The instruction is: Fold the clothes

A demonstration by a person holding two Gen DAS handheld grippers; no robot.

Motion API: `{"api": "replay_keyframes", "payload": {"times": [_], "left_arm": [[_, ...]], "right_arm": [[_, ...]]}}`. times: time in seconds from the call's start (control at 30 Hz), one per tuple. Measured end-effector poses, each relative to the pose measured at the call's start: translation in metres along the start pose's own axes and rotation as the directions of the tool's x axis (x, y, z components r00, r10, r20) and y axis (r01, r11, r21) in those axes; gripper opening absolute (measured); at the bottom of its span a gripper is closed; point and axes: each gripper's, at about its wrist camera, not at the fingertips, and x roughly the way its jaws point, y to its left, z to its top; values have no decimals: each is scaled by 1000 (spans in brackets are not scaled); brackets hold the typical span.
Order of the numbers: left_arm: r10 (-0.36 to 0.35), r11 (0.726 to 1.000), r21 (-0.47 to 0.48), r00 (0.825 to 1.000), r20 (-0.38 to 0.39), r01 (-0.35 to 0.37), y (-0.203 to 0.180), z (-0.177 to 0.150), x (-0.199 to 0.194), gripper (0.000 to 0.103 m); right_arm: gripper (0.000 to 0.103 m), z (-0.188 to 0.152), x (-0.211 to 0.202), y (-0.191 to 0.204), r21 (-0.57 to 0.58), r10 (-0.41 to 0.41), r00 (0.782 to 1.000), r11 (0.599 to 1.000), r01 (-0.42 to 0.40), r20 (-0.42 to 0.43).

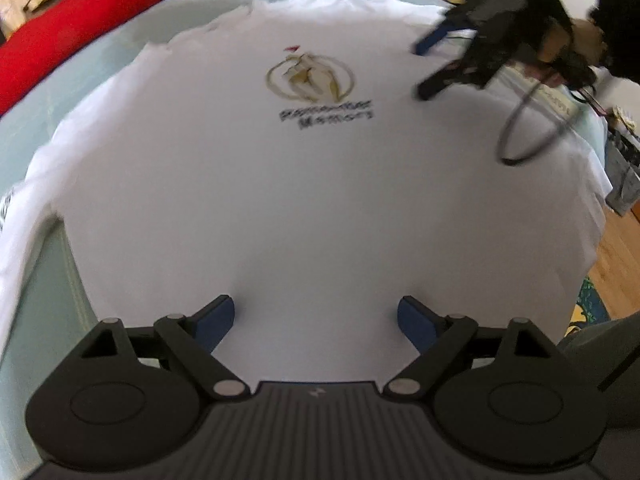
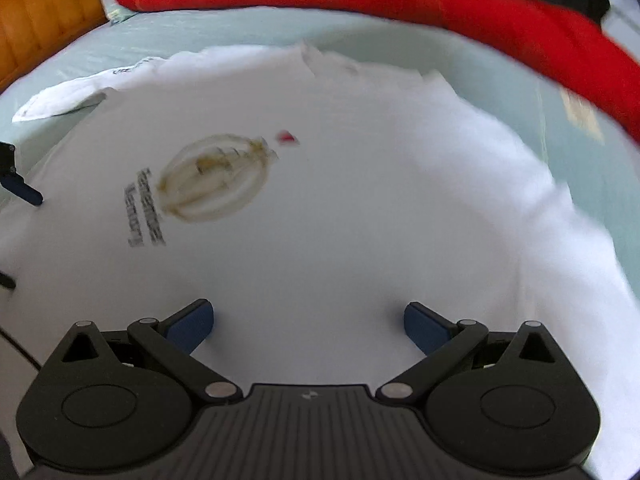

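Across a pale green bed sheet (image 1: 100, 64) lies a white T-shirt (image 1: 280, 208), spread flat with its printed side up. A gold round emblem (image 1: 310, 80) with a small red mark above it sits on the chest, and two lines of dark lettering (image 1: 326, 114) run just below; the words are too blurred to read. One sleeve (image 2: 64, 98) reaches out over the sheet and carries a little dark print near its hem. Beyond the shirt, a red blanket (image 2: 440, 4) runs along the far side of the bed, and a wooden headboard (image 2: 40, 12) shows at the corner in the right wrist view.

The left gripper (image 1: 316, 320) hangs over the lower part of the shirt, its blue-padded fingers (image 1: 216, 322) spread wide with only bare white cloth showing between them; nothing is grasped. The right gripper (image 2: 308, 326) is likewise released, jaws wide apart above plain fabric near the shirt's body. From the left wrist view, that right gripper appears at the far side of the shirt, past the emblem, held by a hand (image 1: 588, 38), with a dark cable (image 1: 520, 128) looping down over the cloth. Wooden flooring (image 1: 620, 256) shows beyond the bed's edge.
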Motion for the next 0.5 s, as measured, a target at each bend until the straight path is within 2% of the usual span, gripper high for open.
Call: {"api": "replay_keyframes", "payload": {"times": [0.13, 0.2, 0.27, 0.37, 0.5], "left_arm": [[43, 997, -60, 997, -57, -46, 0, -25, -13, 90], [55, 996, -63, 997, -49, -58, -8, -24, -21, 87], [67, 996, -64, 997, -39, -70, -17, -22, -29, 87], [11, 1000, 2, 1000, 12, -11, -42, -15, -27, 87], [-47, 990, 134, 999, 23, 43, -72, -18, -13, 87]], "right_arm": [[103, -30, -22, -18, 62, -38, 995, 997, 44, -89], [103, -41, -38, -12, 51, -44, 991, 997, 50, -126], [103, -43, -49, 5, 6, -23, 992, 1000, 24, -127], [103, -45, -59, 44, -93, 47, 996, 994, -54, -78], [103, -55, -44, 96, -236, 142, 985, 958, -161, -98]]}}
